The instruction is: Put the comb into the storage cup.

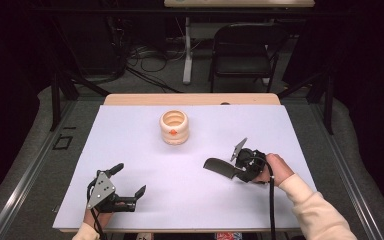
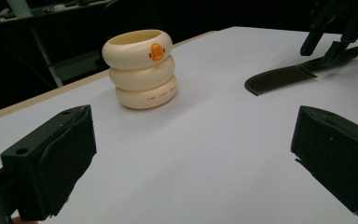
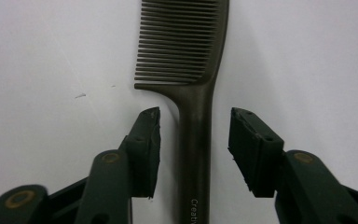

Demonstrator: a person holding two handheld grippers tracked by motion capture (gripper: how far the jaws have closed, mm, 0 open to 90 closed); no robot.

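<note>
A dark comb [image 3: 193,93] is seen lying flat on the white bench [image 1: 180,200], to the right of centre, its handle pointing toward the person's right hand. The right tongs [image 3: 193,140] are set astride that handle, with a gap visible on each side, so nothing is clamped yet. The left tongs [image 1: 130,182] are held wide apart near the front left of the bench, with nothing between them.

A slip is judged likely if the right tongs are closed off-centre: the thin handle could be pushed sideways or tipped up on edge. Because the comb lies flat, the pads could also scrape the bench and miss it.

Counted: one comb, one cream ringed cup [image 1: 174,127] with an orange duck beak, standing upright well behind the comb, and two sets of tongs.
</note>
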